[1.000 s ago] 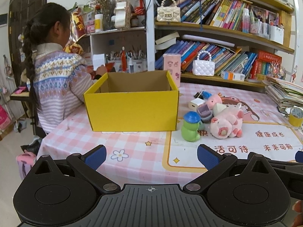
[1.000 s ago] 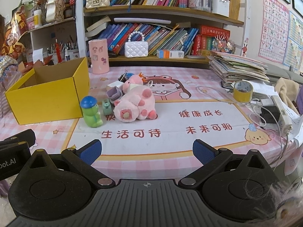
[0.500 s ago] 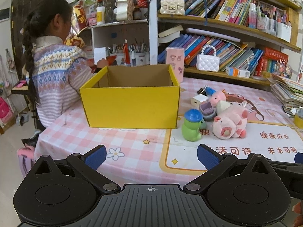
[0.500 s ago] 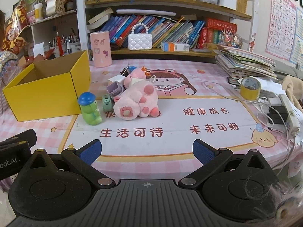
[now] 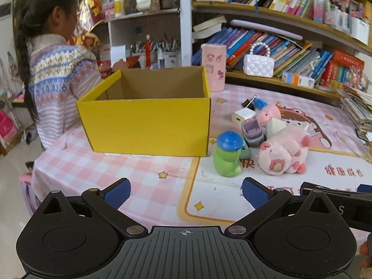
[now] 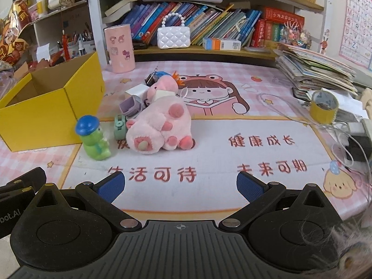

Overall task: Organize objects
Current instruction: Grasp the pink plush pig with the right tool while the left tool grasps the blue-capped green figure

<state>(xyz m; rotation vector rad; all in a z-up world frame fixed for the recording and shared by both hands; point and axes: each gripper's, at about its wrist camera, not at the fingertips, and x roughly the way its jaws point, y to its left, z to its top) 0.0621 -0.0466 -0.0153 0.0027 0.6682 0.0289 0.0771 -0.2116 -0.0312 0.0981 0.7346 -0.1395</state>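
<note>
A yellow cardboard box (image 5: pixel 148 118) stands open near the left edge of a table (image 5: pixel 144 186) covered in pink checked cloth; just beside its right wall a green figure with a blue cap (image 5: pixel 227 154) stands upright; a pink plush pig (image 5: pixel 283 150) lies to the right of it, with a white charger block (image 5: pixel 240 117) and other small toys clustered behind; the left gripper (image 5: pixel 186 191) hovers over the near edge, blue-padded fingers spread wide and holding nothing; a girl in a patterned sweater (image 5: pixel 60 79) sits at the table's left edge, facing shelves crowded with books (image 5: pixel 279 44).
</note>
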